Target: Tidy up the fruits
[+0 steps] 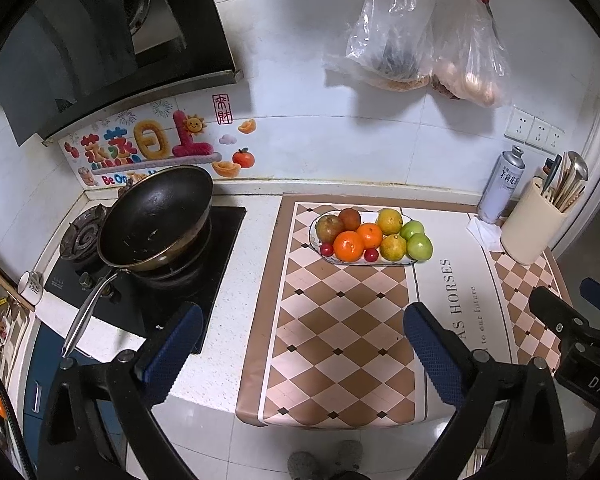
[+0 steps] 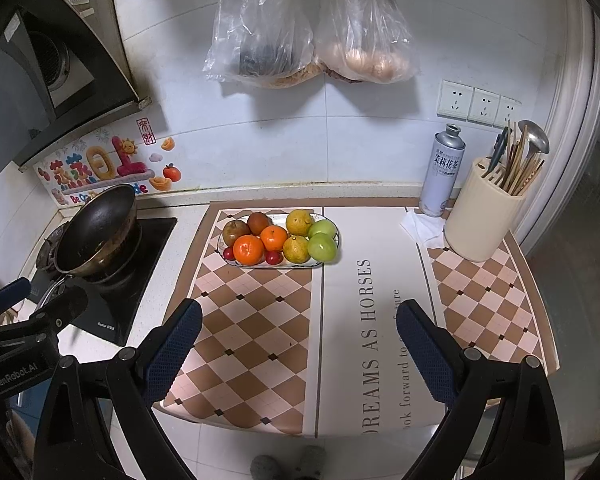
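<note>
A white oval plate [image 1: 410,262] [image 2: 236,262] sits at the back of the checkered counter mat. It holds two oranges [image 1: 348,246] [image 2: 248,249], two yellow-green citrus [image 1: 393,247] [image 2: 296,249], two green apples [image 1: 420,246] [image 2: 322,247], two brownish fruits [image 1: 329,228] [image 2: 236,232] and small red fruits [image 1: 371,255] [image 2: 273,257]. My left gripper [image 1: 302,350] is open and empty, held above the mat's front, well short of the plate. My right gripper [image 2: 298,348] is open and empty, also above the mat's front.
A black wok [image 1: 156,220] [image 2: 96,228] sits on the gas stove at left. A metal spray can [image 1: 502,184] [image 2: 442,170] and a cream utensil holder [image 1: 530,224] [image 2: 482,216] stand at back right. Plastic bags [image 1: 396,36] [image 2: 312,32] hang on the wall.
</note>
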